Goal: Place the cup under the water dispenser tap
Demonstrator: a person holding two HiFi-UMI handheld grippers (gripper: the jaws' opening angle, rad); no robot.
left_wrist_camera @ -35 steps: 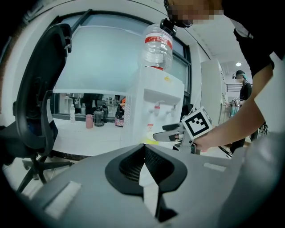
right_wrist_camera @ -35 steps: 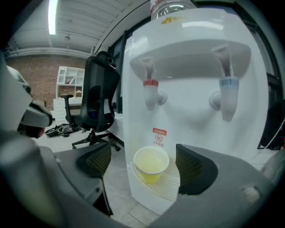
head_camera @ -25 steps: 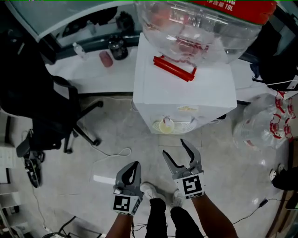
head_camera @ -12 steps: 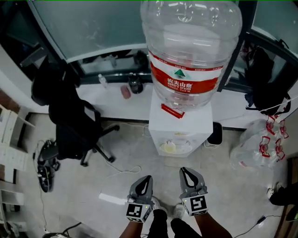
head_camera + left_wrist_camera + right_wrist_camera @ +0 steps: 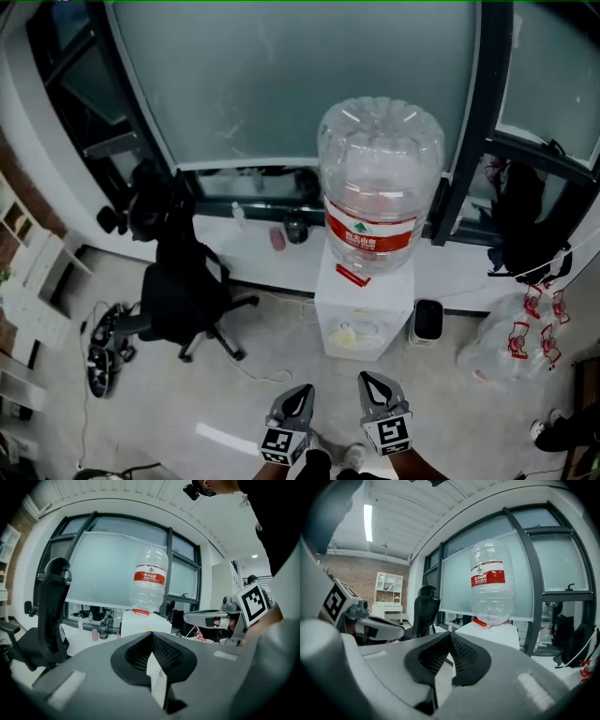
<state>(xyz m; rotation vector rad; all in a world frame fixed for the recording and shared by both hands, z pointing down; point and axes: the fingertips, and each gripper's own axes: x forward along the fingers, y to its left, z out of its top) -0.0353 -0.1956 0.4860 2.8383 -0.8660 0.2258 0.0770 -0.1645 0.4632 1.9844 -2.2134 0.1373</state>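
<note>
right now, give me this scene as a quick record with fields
left gripper: fingers shut, empty, short of the dispenser and pointing toward it
right gripper: fingers shut, empty, beside the left one
dispenser: white, with a clear bottle upside down on top
cup: pale, in the dispenser's front recess; whether it sits right under a tap is too small to tell
chair: black, left of the dispenser
bags: clear, right of the dispenser

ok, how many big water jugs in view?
1: the jug upside down atop the white dispenser. The clear bag on the floor right of it might hide more.
</note>
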